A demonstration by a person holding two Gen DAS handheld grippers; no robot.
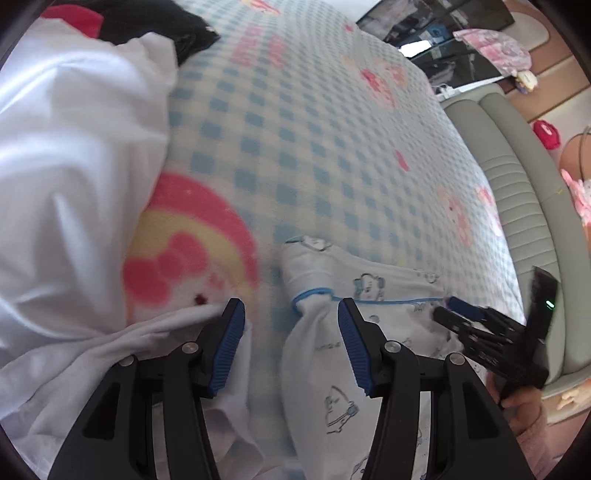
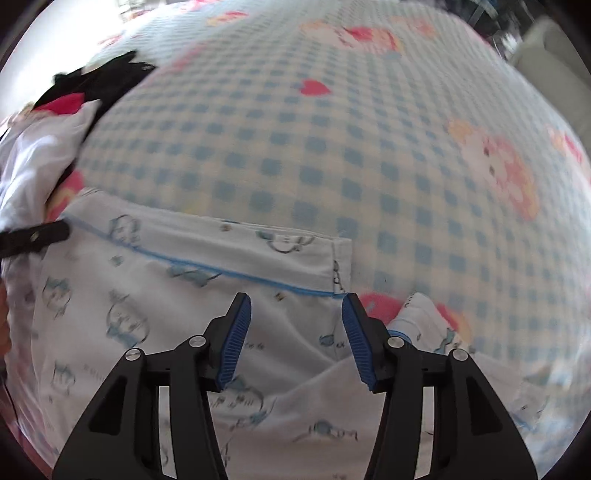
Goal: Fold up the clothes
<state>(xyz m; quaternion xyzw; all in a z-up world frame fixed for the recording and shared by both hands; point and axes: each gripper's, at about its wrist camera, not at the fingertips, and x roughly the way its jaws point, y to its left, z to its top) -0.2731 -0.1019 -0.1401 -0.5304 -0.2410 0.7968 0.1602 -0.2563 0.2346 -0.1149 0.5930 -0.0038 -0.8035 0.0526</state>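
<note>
No writing on the white cartoon-printed cotton garment with blue piping (image 2: 207,266) is legible. It lies rumpled on a fleecy blue-checked blanket (image 2: 332,155). Left tool (image 1: 291,325) and right tool (image 2: 297,317) both gape, gripping nothing.

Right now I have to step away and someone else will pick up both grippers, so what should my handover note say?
Left gripper: jaws open, holding nothing, over the left end of the printed white garment.
Right gripper: jaws open, holding nothing, over the garment's blue-piped hem near its right corner.
The garment lies spread on the checked blanket; a plain white garment and dark clothes are heaped to the left.
Done: no finished fold shows.
Left: fold this garment, then the heap.
</note>
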